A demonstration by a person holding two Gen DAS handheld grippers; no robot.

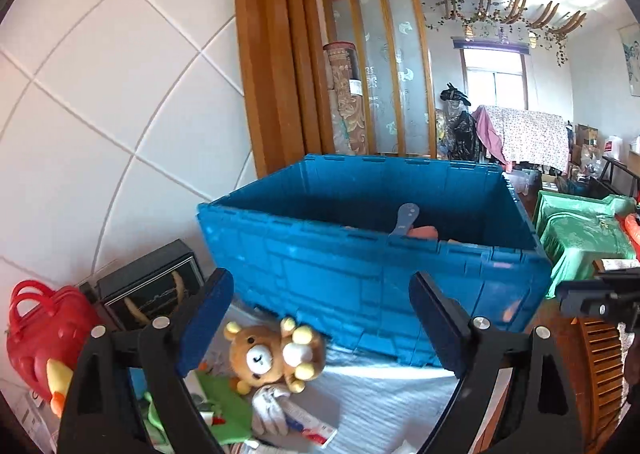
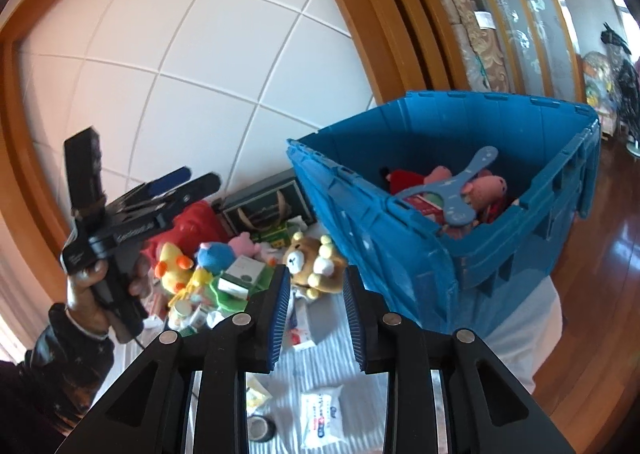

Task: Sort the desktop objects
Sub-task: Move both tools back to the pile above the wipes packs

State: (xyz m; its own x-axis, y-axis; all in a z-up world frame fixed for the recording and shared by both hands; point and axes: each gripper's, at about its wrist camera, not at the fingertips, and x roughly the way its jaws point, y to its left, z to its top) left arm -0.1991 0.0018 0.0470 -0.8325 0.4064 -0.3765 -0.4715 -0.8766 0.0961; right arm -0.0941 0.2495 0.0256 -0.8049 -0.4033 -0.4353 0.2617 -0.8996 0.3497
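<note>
Closest to the right wrist camera, the right gripper hangs over the white striped tablecloth with its blue ribbed pads a little apart and nothing between them. A white wet-wipe packet and a dark roll of tape lie just below it; in a careless descent the fingers could sweep either off the cloth.

Just beyond its tips lies the brown plush bear with cream paws, on its back against the foot of the big blue plastic crate. The narrow gap looks too tight for the bear's body, so a closing pinch may catch only a limb and let the toy swing or drop. With the crate wall touching the bear, the right-hand finger risks striking the wall and shoving the crate.

In the left wrist view, the left gripper is spread wide and empty, with the same bear below. Both grippers look aimed at one toy, so they could collide.

Further left, the heap with the yellow plush duck and red plastic handbag is unsorted. The crate already holds soft toys and a blue flat paddle-shaped piece.
</note>
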